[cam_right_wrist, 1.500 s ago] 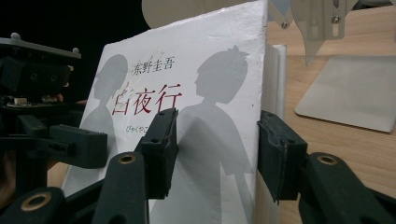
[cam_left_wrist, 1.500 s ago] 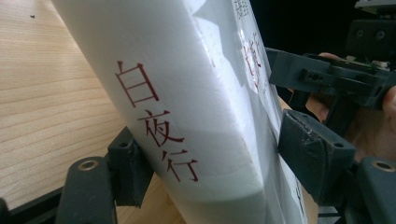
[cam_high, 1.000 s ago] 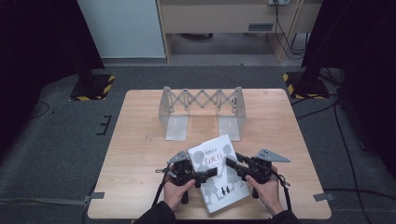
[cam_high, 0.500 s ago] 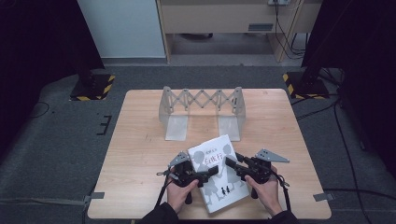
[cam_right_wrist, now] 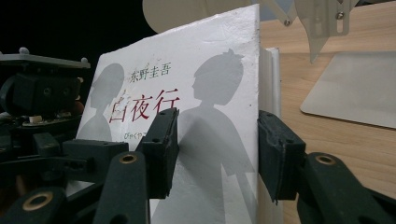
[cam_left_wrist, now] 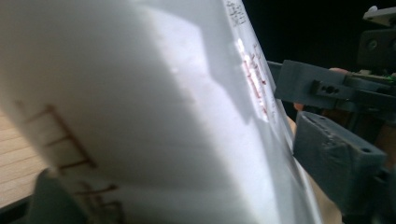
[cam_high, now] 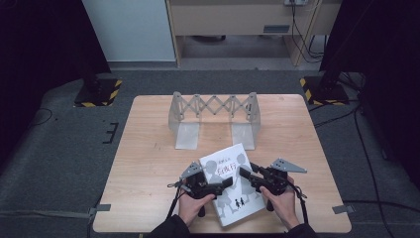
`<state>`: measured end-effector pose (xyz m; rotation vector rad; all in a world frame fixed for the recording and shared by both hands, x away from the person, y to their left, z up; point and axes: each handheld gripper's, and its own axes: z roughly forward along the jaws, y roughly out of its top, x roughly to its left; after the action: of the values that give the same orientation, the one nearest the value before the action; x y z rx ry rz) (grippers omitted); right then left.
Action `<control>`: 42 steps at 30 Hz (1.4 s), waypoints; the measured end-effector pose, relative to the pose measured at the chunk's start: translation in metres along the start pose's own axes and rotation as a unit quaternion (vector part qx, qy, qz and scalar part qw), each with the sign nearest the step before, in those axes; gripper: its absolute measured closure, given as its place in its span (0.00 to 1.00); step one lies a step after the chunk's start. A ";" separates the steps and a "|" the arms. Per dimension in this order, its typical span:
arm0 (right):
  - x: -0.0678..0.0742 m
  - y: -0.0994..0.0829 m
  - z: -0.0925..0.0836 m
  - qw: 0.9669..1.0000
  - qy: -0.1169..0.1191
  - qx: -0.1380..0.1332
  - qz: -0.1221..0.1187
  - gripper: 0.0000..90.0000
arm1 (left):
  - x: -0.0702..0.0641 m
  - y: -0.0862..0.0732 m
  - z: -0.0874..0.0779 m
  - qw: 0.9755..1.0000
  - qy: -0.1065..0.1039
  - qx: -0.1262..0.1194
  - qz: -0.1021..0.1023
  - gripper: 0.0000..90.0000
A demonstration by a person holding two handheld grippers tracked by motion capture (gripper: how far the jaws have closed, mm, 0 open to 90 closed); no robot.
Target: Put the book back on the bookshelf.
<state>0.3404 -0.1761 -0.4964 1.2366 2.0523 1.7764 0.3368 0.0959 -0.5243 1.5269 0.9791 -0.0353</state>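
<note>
White with grey silhouettes and red characters on its cover, the book [cam_high: 232, 184] sits near the front edge of the wooden table [cam_high: 148, 163], its right side lifted off the tabletop between the person's 2 hands. The right gripper [cam_high: 249, 174] comes in from the book's right side; in the right gripper view its 2 black jaws are clamped on the book [cam_right_wrist: 205, 107], 1 pad flat against the cover and the other against the page block at the back. The left gripper [cam_high: 225, 182] lies across the cover from the left. Its jaws have just been opening; in the left gripper view the pale cover [cam_left_wrist: 140, 107] looms close and blurred, and whether its pads press on the book cannot be told. Farther back on the table stands a grey accordion-style rack [cam_high: 213, 106] with 2 flat plates at its feet, well apart from the book.
</note>
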 end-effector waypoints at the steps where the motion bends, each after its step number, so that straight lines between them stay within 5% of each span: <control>1: 0.000 0.000 0.000 1.000 0.000 0.000 0.003 0.59 | 0.001 0.000 -0.001 1.000 -0.004 -0.003 -0.002 0.26; 17: -0.005 -0.004 0.004 1.000 0.012 0.004 0.008 0.45 | 0.004 0.003 -0.004 0.999 -0.023 -0.010 -0.045 0.41; 25: -0.014 -0.001 -0.004 1.000 -0.006 -0.011 0.013 0.34 | 0.004 0.005 -0.007 0.998 -0.028 -0.008 -0.058 0.44; 34: -0.038 0.003 -0.023 0.997 -0.074 -0.012 -0.004 0.29 | 0.002 0.009 -0.009 0.997 -0.039 0.000 -0.065 0.48; 42: -0.059 -0.002 -0.031 0.988 -0.151 0.029 -0.030 0.26 | -0.002 0.015 -0.011 0.997 -0.048 0.004 -0.061 0.50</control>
<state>0.3586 -0.2386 -0.5123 1.3479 1.9558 1.4129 0.3388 0.1063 -0.5086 1.4571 0.9949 -0.1989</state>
